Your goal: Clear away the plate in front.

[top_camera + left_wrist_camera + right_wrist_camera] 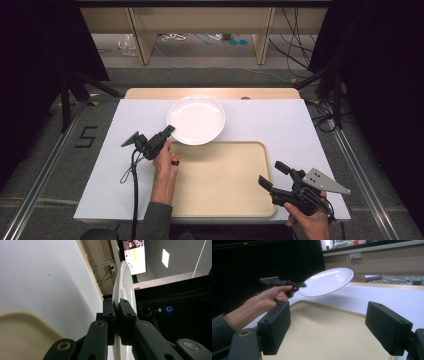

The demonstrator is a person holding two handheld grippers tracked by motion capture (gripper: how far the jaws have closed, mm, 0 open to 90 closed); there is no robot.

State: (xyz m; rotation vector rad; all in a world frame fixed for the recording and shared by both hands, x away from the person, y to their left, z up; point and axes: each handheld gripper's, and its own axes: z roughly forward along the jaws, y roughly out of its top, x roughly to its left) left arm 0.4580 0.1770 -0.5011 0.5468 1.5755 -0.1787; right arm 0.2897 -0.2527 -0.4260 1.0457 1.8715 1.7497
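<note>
Round, glossy white plate (196, 119) pinched by its near-left rim in the left gripper (169, 131), lifted clear and tilted above the far-left corner of the smooth beige tray (220, 195) with rounded corners. Right gripper (267, 176) held at the tray's near-right edge, flat black jaws spread wide with nothing between. Matte white table cover (125, 145) beneath.

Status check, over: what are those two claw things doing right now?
Left gripper clamped on white plate rim, plate airborne. Right gripper open, idle by tray.
</note>
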